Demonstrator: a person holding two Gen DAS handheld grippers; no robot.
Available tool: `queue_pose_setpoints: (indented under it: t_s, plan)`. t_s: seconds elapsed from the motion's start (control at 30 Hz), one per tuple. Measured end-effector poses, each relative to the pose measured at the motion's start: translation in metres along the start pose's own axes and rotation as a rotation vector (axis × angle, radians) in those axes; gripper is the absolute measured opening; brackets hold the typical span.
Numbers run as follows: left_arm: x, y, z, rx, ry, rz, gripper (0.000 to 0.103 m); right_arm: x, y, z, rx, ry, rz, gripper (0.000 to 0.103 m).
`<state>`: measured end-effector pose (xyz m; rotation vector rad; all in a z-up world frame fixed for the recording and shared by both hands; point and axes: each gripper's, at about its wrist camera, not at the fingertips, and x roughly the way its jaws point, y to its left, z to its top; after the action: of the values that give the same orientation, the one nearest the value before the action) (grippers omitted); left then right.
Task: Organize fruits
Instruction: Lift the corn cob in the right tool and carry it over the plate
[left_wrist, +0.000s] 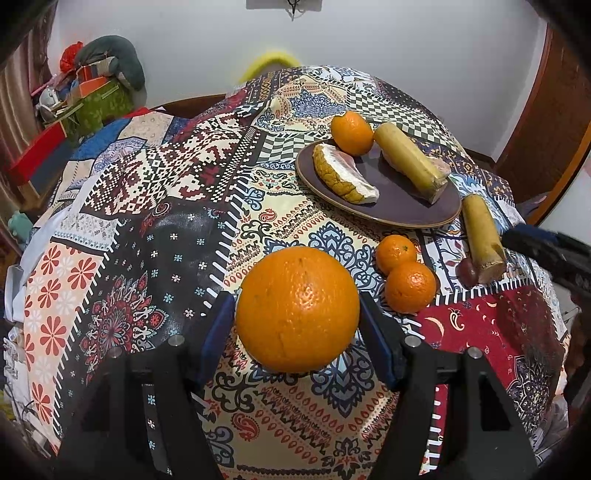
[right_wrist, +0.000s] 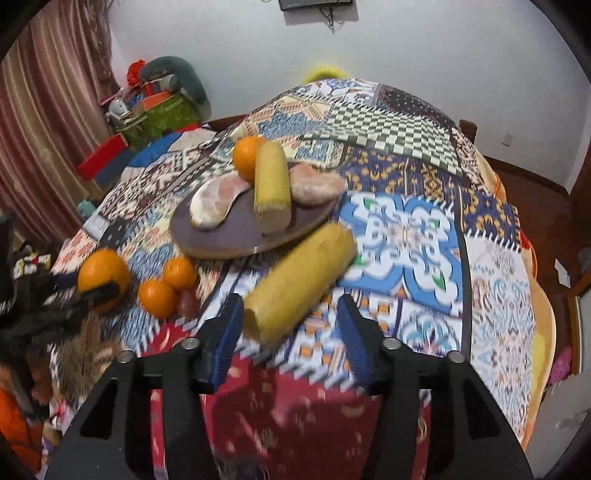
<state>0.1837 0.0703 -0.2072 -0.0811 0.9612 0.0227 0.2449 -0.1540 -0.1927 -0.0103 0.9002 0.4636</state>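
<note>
Clamped between the left gripper's (left_wrist: 297, 325) pads, the big orange (left_wrist: 297, 308) hangs above the tablecloth's (left_wrist: 155, 206) near edge. Right gripper (right_wrist: 291, 321) gapes around the loose cane piece (right_wrist: 299, 280), apparently ungripped. Square both, then carry them to the plate (left_wrist: 406, 192).

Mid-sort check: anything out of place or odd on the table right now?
Mostly tidy. One yellow cane piece lies off the plate, slanted on the cloth between the right gripper jaws, with a small dark fruit against its near end. Two small oranges also wait off-plate.
</note>
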Motion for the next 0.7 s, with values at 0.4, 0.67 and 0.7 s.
queue_pose_setpoints:
  t_s: [0.4, 0.67, 0.7]
  plan:
    - [0.010, -0.001, 0.002, 0.001, 0.018, -0.026, 0.068, 0.037, 0.000, 0.016, 0.008, 0.053, -0.058, 0.053]
    - [0.017, -0.002, 0.007, -0.013, 0.023, -0.030, 0.068, 0.038, -0.015, 0.013, 0.058, 0.087, 0.019, 0.053]
    - [0.017, -0.001, 0.007, -0.018, 0.023, -0.032, 0.068, 0.039, -0.018, 0.013, 0.081, 0.094, 0.035, 0.053]
